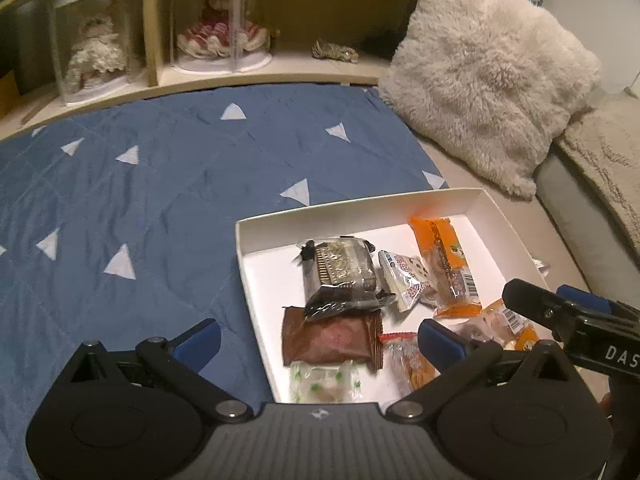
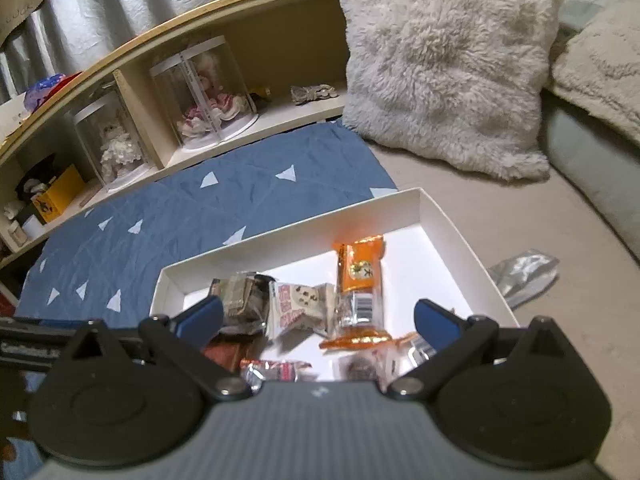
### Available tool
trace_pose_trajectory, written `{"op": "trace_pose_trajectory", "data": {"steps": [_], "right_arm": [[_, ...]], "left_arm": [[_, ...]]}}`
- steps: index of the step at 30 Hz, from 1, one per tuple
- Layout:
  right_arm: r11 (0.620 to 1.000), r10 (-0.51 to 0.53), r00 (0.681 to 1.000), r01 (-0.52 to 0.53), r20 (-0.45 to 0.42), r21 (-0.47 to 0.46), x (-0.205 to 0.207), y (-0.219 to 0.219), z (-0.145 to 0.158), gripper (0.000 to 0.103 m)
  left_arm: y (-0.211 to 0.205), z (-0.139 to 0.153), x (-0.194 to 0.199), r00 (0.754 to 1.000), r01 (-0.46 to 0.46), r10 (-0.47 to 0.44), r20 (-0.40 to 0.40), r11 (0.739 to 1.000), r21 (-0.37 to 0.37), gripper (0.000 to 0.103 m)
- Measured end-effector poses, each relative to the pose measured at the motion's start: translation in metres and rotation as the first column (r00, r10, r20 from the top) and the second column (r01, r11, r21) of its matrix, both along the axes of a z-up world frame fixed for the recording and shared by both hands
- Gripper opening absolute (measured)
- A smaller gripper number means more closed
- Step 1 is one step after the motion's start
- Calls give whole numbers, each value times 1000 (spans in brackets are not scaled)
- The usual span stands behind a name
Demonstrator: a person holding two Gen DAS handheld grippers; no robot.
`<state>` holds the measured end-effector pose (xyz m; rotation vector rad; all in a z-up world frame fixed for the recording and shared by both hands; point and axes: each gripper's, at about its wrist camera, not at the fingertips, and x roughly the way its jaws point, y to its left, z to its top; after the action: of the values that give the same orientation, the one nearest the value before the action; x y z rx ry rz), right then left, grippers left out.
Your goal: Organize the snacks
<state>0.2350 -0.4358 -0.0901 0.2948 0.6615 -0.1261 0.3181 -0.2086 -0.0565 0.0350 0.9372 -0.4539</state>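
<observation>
- Left wrist view: white box (image 1: 476,200) on the bed beside the blue quilt (image 1: 160,184), holding wrapped snacks, among them an orange packet (image 1: 444,264) and a brown packet (image 1: 332,340).
- Step, as judged: gathering almost done; a silver packet (image 2: 524,276) lies outside the box, probably next.
- Left gripper (image 1: 320,340): jaws wide apart, empty, over the box.
- Right gripper (image 2: 320,316): jaws wide apart, empty, over the snacks.

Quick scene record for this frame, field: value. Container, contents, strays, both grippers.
container: white box, open, on the bed
contents: orange packet, cookie packet, dark wafer pack, brown packet, more wrapped snacks
stray: silver wrapper outside the box, right of it
left gripper: open, empty
right gripper: open, empty
</observation>
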Motion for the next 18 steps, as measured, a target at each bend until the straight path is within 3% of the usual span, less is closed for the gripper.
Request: {"op": "trace_pose_trajectory", "data": {"steps": [10, 18], "right_arm": [[1000, 1, 1000, 0, 24, -32, -48, 14, 29, 102], [991, -2, 997, 12, 74, -133, -97, 39, 57, 102]], "left_arm": [[29, 28, -37, 999, -8, 10, 49, 999, -41, 103], [42, 49, -81, 989, -1, 1, 146, 1000, 0, 103]]}}
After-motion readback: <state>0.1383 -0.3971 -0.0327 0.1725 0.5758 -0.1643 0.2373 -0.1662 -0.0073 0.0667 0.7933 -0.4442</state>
